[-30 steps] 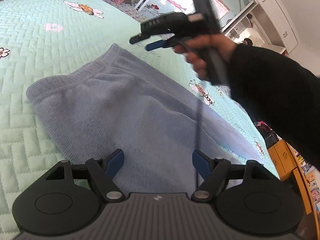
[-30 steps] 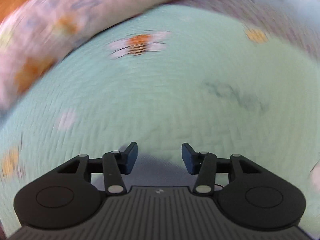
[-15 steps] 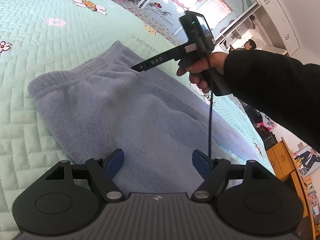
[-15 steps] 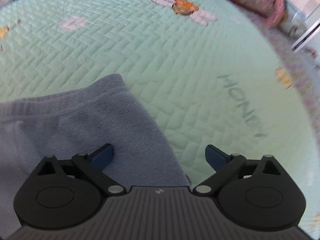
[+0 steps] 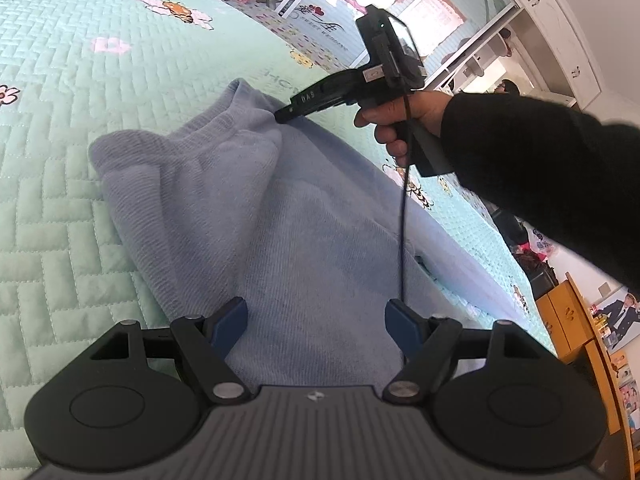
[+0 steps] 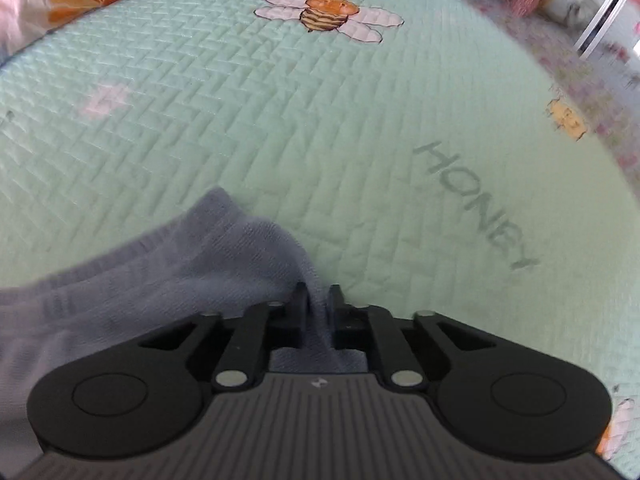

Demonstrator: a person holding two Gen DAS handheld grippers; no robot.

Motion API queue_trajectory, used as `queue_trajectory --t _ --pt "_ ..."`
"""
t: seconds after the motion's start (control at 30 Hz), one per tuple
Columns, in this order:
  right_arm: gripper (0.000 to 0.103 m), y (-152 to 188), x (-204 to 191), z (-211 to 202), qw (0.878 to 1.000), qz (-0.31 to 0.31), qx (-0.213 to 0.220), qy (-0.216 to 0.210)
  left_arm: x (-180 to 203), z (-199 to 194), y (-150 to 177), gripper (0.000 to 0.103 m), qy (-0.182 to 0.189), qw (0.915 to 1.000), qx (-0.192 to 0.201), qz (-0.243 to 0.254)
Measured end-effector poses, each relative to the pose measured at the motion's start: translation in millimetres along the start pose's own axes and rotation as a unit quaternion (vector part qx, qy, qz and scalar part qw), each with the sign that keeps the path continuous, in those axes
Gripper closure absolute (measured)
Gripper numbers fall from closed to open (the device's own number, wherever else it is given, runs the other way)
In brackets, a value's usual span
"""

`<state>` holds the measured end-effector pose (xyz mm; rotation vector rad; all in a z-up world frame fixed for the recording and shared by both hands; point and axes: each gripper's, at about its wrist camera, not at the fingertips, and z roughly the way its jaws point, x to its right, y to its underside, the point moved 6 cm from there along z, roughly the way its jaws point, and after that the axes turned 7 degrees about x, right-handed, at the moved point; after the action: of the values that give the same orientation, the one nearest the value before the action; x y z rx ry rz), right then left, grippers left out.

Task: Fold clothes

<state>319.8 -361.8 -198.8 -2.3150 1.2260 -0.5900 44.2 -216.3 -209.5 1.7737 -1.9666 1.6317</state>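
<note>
Left wrist view. Left gripper [image 5: 316, 316] low in frame, jaws wide apart, nothing pinched; both blue pads [image 5: 230, 322] stand over the garment [image 5: 288, 216] without pressing on it. Garment is blue-grey knit, spread flat on the green quilt [image 5: 60, 152], ribbed band at the far end. Right gripper [image 5: 282, 115] comes in from the right, held by a hand [image 5: 400, 120] in a black sleeve [image 5: 540, 168]; its tip sits on the far corner of the band, and the cloth there is bunched and lifted a little. A black cable [image 5: 403, 220] hangs from the handle.

Right wrist view. Right gripper [image 6: 319, 300] jaws closing, nearly together, with a fold of the garment [image 6: 192, 264] pinched between them; pads press on the cloth. The gripped spot is the band's corner; the rest of the band trails off to the left. Beyond lies quilt [image 6: 280, 128] with a bee print [image 6: 330, 12] and the word HONEY [image 6: 476, 204]. Slight motion blur.
</note>
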Motion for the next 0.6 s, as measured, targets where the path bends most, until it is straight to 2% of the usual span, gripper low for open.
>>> queue_trajectory --t 0.03,0.1,0.13,0.17,0.23,0.37,0.43,0.47,0.5,0.53,0.6 --pt "0.085 -1.3 -1.3 -5.5 1.0 0.009 0.016 0.014 0.1 -0.2 0.2 0.024 0.0 1.0 0.0 0.001" --pt "0.079 -4.2 -0.9 -32.4 0.996 0.065 0.066 0.005 -1.3 0.0 -1.4 0.024 0.0 1.0 0.0 -0.001" --pt "0.07 -4.4 -0.9 -48.5 0.991 0.093 0.091 -0.004 -1.8 -0.3 -1.9 0.024 0.0 1.0 0.001 -0.003" --pt "0.057 0.6 -1.9 -65.4 0.988 0.111 0.106 -0.013 -2.2 -0.6 -2.5 0.024 0.001 1.0 0.003 -0.006" --pt "0.04 15.9 -4.6 -96.3 0.982 0.137 0.126 -0.023 -2.8 -2.5 -3.9 0.024 -0.001 0.9999 0.01 -0.008" --pt "0.038 90.6 3.6 -123.7 0.969 0.225 0.1 -0.001 -7.2 -6.7 -8.3 0.024 -0.01 0.9994 0.03 -0.011" --pt "0.038 139.9 10.0 -128.8 0.959 0.271 0.072 0.026 -8.9 -7.0 -7.5 0.024 -0.016 0.9993 0.034 -0.008" --pt "0.038 167.4 17.7 -131.9 0.953 0.29 0.056 0.068 -7.9 -7.3 -5.9 0.024 -0.019 0.9992 0.036 -0.001" --pt "0.038 194.9 27.6 -138.2 0.943 0.308 0.05 0.111 -7.0 -7.6 -4.4 0.024 -0.022 0.999 0.037 0.006" --pt "0.038 216.2 35.2 -149.4 0.934 0.323 0.064 0.138 -5.9 -7.9 -3.0 0.024 -0.025 0.9988 0.039 0.014" --pt "0.039 245.1 43.6 -175.1 0.909 0.37 0.101 0.161 -3.0 -7.3 -1.2 0.024 -0.032 0.9982 0.042 0.027"
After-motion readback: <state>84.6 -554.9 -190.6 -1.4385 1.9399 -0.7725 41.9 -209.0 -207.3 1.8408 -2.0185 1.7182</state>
